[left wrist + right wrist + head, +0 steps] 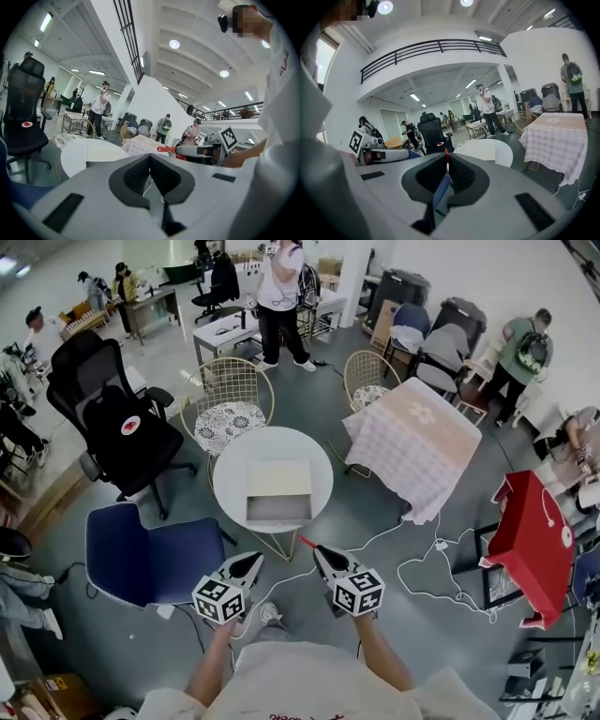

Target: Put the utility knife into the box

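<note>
Closest in, at 6 o'clock of the head view, the person's pale shirt fills the bottom edge, with both grippers held out low in front of it, side by side. That reads as a carrying pose rather than a placing one.

At 8 o'clock a blue chair stands near the round white table, off to the side of the way in.

The left gripper, just left of centre, has its pads pressed together with nothing between them. It looks to be along only as a spare, free to steady something later.

At 12 o'clock from the grippers, the box sits open on the table's near half. Its lid is folded back on the far side and its inside is bare, so the mouth faces the person.

The right gripper is clamped on the utility knife. The knife's red end pokes out past the fingertips toward the box, and its body lies along the gap between the jaws. Held lengthwise like this, it should slide in nose first once the tip is over the rim.

Knife and box are well apart, so the approach is not yet finished and no release is due.

At 2 o'clock a checked-cloth table and at 3 o'clock a red table stand clear of the route, with white cables on the floor between them
</note>
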